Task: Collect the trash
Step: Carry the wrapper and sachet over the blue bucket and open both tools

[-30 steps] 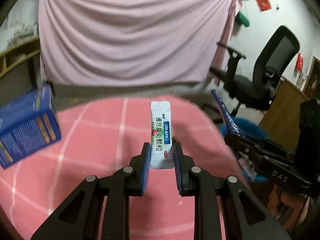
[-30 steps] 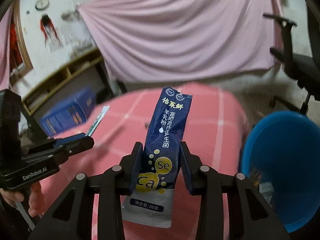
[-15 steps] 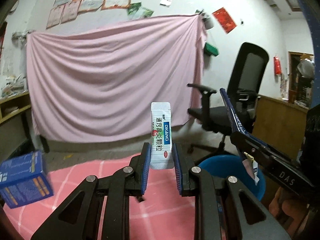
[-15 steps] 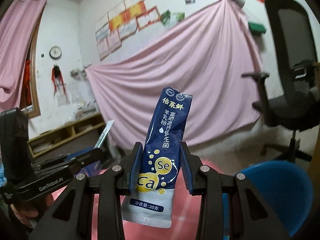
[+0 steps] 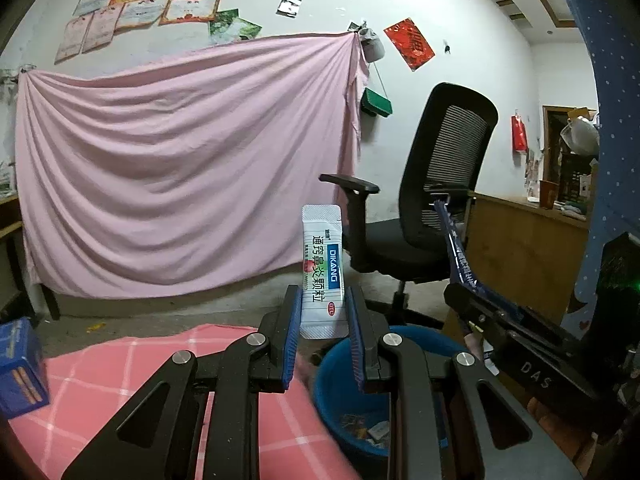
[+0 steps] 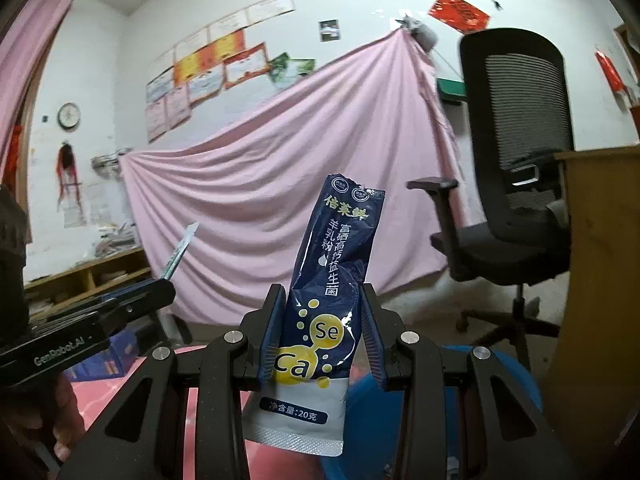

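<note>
My left gripper (image 5: 322,300) is shut on a white sachet (image 5: 322,268) with green and blue print, held upright above the near rim of a blue bin (image 5: 344,392) beside the pink table (image 5: 132,376). My right gripper (image 6: 322,300) is shut on a dark blue sachet (image 6: 336,280) with yellow dots, held upright, with the blue bin (image 6: 504,396) below and to its right. The right gripper (image 5: 454,294) shows edge-on in the left wrist view with its blue sachet (image 5: 454,244). The left gripper (image 6: 166,280) and its sachet (image 6: 180,252) show at left in the right wrist view.
A blue box (image 5: 20,368) sits on the pink checked tablecloth at the left. A black office chair (image 5: 432,200) stands behind the bin, a wooden desk (image 5: 520,248) to the right. A pink sheet (image 5: 180,168) hangs on the back wall. Scraps lie in the bin.
Both grippers have risen and tilted up from over the table and moved right toward the blue bin. Each keeps its sachet.
</note>
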Demonstrator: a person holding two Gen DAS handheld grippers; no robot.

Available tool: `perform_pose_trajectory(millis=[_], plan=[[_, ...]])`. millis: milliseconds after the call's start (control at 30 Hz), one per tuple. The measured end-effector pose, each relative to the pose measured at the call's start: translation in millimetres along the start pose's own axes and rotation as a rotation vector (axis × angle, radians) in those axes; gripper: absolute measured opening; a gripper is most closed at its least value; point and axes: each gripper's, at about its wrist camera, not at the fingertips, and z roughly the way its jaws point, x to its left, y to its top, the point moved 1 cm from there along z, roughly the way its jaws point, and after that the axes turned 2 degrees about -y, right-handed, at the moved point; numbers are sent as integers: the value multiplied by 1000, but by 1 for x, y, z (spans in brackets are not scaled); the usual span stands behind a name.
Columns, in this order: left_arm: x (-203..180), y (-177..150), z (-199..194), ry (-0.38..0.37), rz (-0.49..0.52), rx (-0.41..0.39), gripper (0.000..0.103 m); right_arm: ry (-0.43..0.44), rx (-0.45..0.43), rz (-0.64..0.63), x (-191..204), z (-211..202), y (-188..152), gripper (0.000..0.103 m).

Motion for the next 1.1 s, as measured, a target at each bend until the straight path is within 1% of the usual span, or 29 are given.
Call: perform_pose_trajectory(millis=[200,400,667,900,1000,1067,1100], plan=[[-13,1,19,-37,-5,38,19,-55,32,31,-23,1,-5,35],[-21,-3,39,-65,-20,99,19,-100,74,62,-42,2,-11,35],[-23,-17,59,-97,-61,180,19,-119,129,122,-61,8,-17,36],[-22,-27,79,-116,-123,256,19,-144,205,159,-74,15,-27,37],[-21,-32,83,-111,-128,279,19,-162,237,180,-81,19,-30,37],[-21,-34,86,-108,-126,289,19,-171,258,198,-85,20,-33,43],[-21,-35,88,-106,-125,295,20,-177,269,206,-87,21,-34,45]])
